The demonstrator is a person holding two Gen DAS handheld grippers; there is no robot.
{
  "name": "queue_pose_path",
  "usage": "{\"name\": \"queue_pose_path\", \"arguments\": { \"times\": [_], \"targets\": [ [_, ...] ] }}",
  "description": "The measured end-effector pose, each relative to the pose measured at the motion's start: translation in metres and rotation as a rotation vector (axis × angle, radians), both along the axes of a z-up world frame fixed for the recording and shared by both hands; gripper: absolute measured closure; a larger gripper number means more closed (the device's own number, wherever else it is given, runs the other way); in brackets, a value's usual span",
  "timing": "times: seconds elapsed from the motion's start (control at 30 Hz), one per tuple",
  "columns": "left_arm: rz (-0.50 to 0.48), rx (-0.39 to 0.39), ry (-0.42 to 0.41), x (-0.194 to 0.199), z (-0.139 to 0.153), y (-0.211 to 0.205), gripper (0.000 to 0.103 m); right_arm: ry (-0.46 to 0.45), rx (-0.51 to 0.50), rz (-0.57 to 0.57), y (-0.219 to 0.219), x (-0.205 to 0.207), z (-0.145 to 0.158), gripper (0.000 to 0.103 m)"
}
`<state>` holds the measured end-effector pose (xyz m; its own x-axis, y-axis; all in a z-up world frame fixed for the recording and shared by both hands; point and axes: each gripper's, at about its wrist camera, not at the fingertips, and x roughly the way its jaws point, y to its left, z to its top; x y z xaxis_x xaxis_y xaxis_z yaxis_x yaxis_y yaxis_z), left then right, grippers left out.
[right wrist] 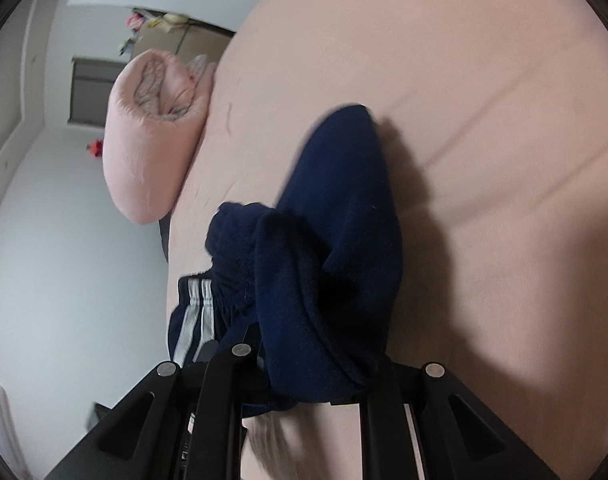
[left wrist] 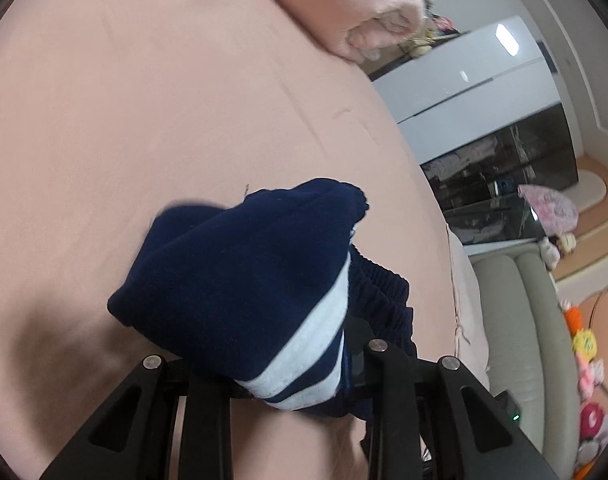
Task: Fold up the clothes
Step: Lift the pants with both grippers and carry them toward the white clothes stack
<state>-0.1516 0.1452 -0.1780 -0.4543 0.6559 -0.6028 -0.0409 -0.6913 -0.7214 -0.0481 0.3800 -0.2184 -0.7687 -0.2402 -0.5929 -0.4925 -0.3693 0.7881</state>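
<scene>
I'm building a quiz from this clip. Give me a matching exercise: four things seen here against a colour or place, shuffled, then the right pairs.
Things:
1. garment
2. bed sheet
3. rolled quilt
4. stripes

Descriptions:
A. white
B. plain pink, spread flat
C. navy, held by both grippers
D. pink bundle at the bed's edge

Pairs: 1-C, 2-B, 3-D, 4-A

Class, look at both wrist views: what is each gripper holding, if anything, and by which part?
Both hold the navy garment: the left gripper by its white-striped side near the elastic waistband, the right gripper by a plain navy edge.
</scene>
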Motion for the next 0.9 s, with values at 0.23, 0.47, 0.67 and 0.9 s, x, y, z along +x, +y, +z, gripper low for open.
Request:
{"name": "queue_pose_path", "arguments": {
  "times": [0.23, 0.47, 0.67, 0.9],
  "targets": [
    [-0.006, 0.043, 0.027, 0.004, 0.021, -0.015, 0.078, 0.004, 0.176, 0.072, -0.018, -0.001, 0.046, 0.090],
    [-0.030, 0.079, 0.055, 0.009, 0.034, -0.027, 0.079, 0.027, 0.287, 0.090, -0.033, 0.001, 0.080, 0.090],
    [-0.036, 0.132, 0.032, 0.010, 0.038, -0.027, 0.079, 0.024, 0.353, 0.101, -0.040, 0.007, 0.096, 0.090],
    [-0.066, 0.181, 0.065, 0.015, 0.065, -0.016, 0.079, 0.061, 0.384, 0.070, -0.034, 0.007, 0.123, 0.090]
  ]
}}
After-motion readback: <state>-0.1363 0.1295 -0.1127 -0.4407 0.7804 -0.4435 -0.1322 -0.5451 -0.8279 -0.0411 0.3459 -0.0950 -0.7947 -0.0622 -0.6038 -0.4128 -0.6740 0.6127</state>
